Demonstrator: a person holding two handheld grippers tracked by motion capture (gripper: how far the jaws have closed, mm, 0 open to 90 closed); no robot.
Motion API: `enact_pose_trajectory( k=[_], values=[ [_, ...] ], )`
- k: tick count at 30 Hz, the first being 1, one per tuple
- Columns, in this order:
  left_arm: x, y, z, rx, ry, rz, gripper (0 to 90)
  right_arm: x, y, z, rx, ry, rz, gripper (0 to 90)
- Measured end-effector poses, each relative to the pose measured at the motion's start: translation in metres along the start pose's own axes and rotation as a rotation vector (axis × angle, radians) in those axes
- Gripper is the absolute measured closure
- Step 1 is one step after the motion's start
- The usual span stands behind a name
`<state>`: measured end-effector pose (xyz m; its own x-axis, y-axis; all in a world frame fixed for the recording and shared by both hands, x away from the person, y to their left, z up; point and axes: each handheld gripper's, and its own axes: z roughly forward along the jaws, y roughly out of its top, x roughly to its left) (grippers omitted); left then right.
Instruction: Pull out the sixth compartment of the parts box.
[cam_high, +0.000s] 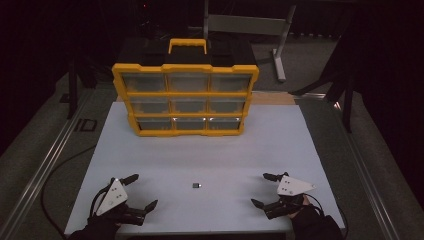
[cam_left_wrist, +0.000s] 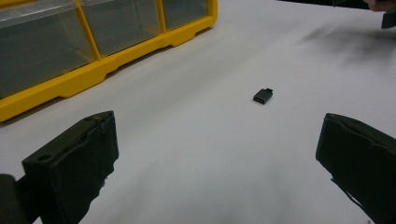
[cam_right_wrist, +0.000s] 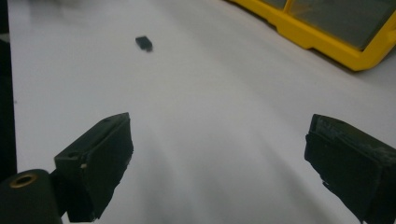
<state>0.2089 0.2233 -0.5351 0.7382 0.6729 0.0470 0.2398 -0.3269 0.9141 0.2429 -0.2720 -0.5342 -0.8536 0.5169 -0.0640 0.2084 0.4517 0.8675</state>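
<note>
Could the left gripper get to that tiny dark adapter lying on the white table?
Probably yes. The left gripper stands open, and the small dark adapter lies ahead between its fingers on the bare white table, with nothing lying between them.

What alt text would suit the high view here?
A small dark adapter lies alone on a white table, midway between the open left gripper and open right gripper near the front edge. At the far side stands a yellow organizer with nine clear drawers, all shut, and a handle on top.
</note>
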Motion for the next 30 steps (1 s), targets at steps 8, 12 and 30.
enact_pose_trajectory(
  k=[8, 12, 30],
  values=[
    [0.000, 0.000, 0.000, -0.003, -0.006, -0.005, 0.0, 0.000, 0.010, -0.008, -0.023, -0.018, -0.005, 7.7],
    [0.000, 0.000, 0.001, -0.003, -0.006, -0.007, 0.0, -0.001, 0.022, -0.016, -0.051, -0.047, -0.029, 7.8],
    [0.001, 0.000, 0.001, -0.003, -0.013, -0.015, 0.0, -0.016, 0.073, -0.036, -0.116, -0.119, -0.147, 7.8]
  ],
)
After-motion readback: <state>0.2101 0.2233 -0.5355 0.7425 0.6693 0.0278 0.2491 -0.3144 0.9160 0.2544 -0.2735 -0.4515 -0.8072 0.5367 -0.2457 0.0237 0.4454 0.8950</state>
